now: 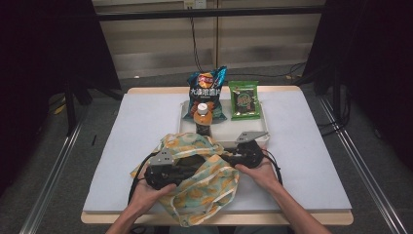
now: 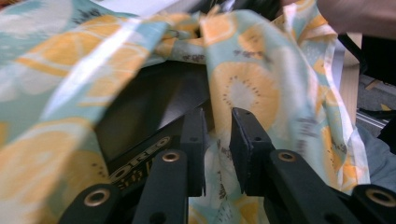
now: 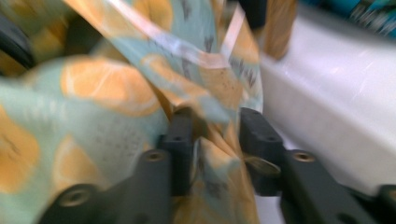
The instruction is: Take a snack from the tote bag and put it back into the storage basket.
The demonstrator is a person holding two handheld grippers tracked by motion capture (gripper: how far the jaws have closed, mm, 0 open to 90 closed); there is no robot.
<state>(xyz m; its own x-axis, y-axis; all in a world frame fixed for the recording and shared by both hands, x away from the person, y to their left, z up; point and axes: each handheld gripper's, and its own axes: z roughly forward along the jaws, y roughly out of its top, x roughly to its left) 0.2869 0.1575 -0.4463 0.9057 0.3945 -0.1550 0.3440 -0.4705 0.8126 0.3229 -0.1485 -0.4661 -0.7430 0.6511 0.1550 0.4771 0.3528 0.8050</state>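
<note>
Fabric bag lying on worktop near front edge. Left tool standing released, cloth between jaws. Right tool likewise parted, fold between jaws, beside white tray.

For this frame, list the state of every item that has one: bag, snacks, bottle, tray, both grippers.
Teal fabric bag with orange fruit print: crumpled on the table, mouth held apart, a dark packet inside.
Orange-capped bottle: upright, cap on, in the tray.
Blue chip bag: sealed, propped up.
Green snack packet: sealed, lying in the tray.
White tray: flat on the table.
Left gripper: jaws apart, cloth between.
Right gripper: jaws apart, cloth between.
</note>
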